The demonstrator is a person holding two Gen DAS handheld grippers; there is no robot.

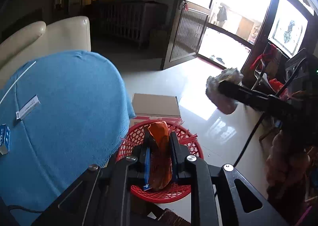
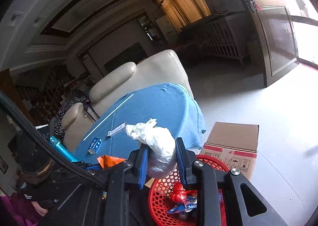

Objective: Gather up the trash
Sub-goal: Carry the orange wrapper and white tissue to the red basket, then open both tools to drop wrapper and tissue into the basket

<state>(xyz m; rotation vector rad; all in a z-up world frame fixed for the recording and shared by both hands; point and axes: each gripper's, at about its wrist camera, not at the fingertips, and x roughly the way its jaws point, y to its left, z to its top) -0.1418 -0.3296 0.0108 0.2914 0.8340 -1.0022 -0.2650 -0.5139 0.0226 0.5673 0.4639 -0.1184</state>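
My left gripper is shut on a crumpled orange wrapper and hangs over the red mesh basket on the floor. My right gripper is shut on a balled-up clear plastic bag, just above the basket's rim. In the left wrist view the right gripper and its bag hang to the right, higher than the basket. A red wad and a blue wrapper lie inside the basket. The orange wrapper shows at the left in the right wrist view.
A table under a blue cloth stands left of the basket, bearing a small blue box, a white carton and a thin white stick. A cardboard box sits behind the basket. A cream armchair stands beyond the table.
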